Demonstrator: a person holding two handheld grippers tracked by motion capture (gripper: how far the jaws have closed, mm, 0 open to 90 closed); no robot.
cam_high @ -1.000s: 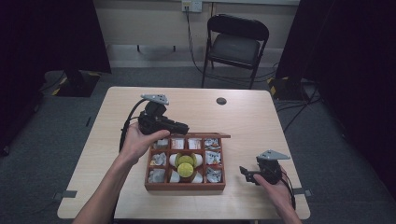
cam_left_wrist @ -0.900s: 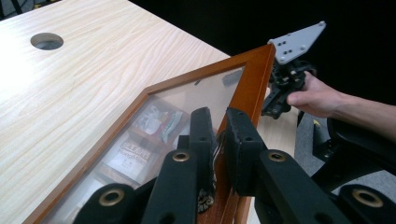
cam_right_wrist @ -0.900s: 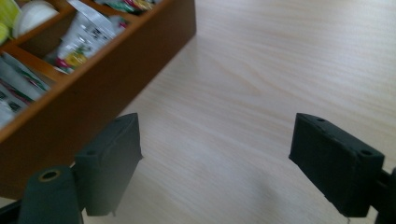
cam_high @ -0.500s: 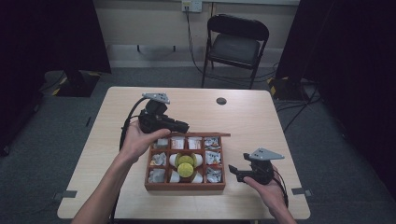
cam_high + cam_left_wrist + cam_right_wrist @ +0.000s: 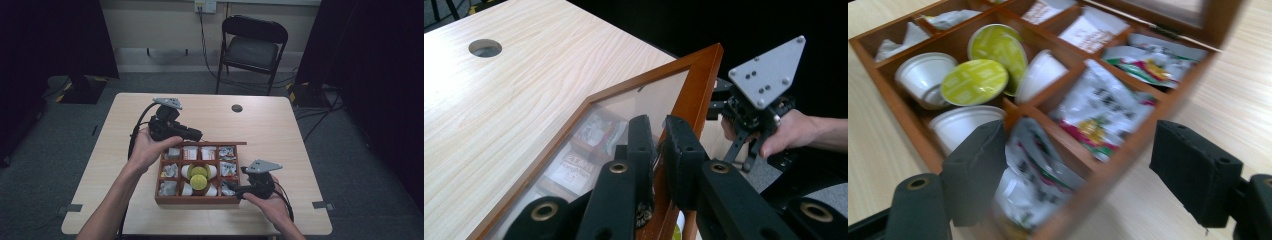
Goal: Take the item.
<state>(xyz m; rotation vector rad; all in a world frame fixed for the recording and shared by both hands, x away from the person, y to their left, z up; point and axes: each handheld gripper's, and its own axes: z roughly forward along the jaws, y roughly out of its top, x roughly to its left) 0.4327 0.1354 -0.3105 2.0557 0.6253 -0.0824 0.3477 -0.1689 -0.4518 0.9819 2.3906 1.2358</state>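
Reddish-brown wood forms the compartment box [image 5: 197, 200] lying near the table's [image 5: 280, 130] front edge, its glass-paned lid [image 5: 701, 80] raised. The left gripper [image 5: 659, 150] is clamped on the lid's wooden frame, holding it up. Inside lie white capsules with green foil tops [image 5: 975, 80] in the middle compartments and foil sachets [image 5: 1098, 117] beside them. The right gripper [image 5: 1088, 175] sits at the box's near right corner; its jaws have just been closing, seemingly straddling the blurred corner without pressing it.
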